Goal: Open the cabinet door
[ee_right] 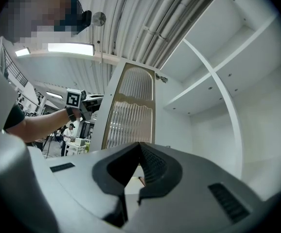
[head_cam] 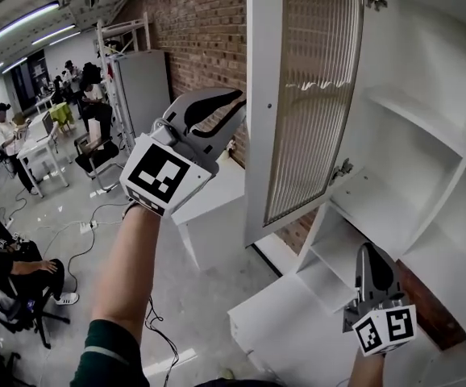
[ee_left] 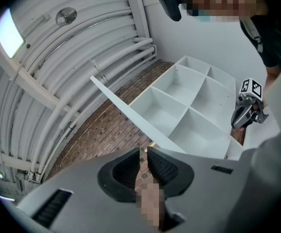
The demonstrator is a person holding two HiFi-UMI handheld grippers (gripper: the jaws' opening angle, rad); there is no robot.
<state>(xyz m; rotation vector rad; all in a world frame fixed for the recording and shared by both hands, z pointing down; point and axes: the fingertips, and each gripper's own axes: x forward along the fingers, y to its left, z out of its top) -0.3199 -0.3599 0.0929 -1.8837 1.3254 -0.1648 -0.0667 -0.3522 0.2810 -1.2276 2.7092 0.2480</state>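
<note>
The cabinet door [head_cam: 305,95], white-framed with ribbed glass, stands swung wide open from the white cabinet [head_cam: 426,135], whose bare shelves show. My left gripper [head_cam: 226,110] is raised just left of the door's free edge, jaws shut on nothing. In the left gripper view the door's edge [ee_left: 126,110] runs diagonally down to near my left gripper [ee_left: 143,152]. My right gripper [head_cam: 372,258] hangs low before the lower shelves, shut and empty. The right gripper view looks past my right gripper [ee_right: 140,145] at the door [ee_right: 131,110] and the cabinet's inside [ee_right: 213,86].
A brick wall [head_cam: 193,22] runs behind the cabinet. A low white unit [head_cam: 217,216] sits below the door, a grey metal locker [head_cam: 144,87] further back. People sit at desks [head_cam: 31,143] at left, and cables [head_cam: 88,224] trail over the floor.
</note>
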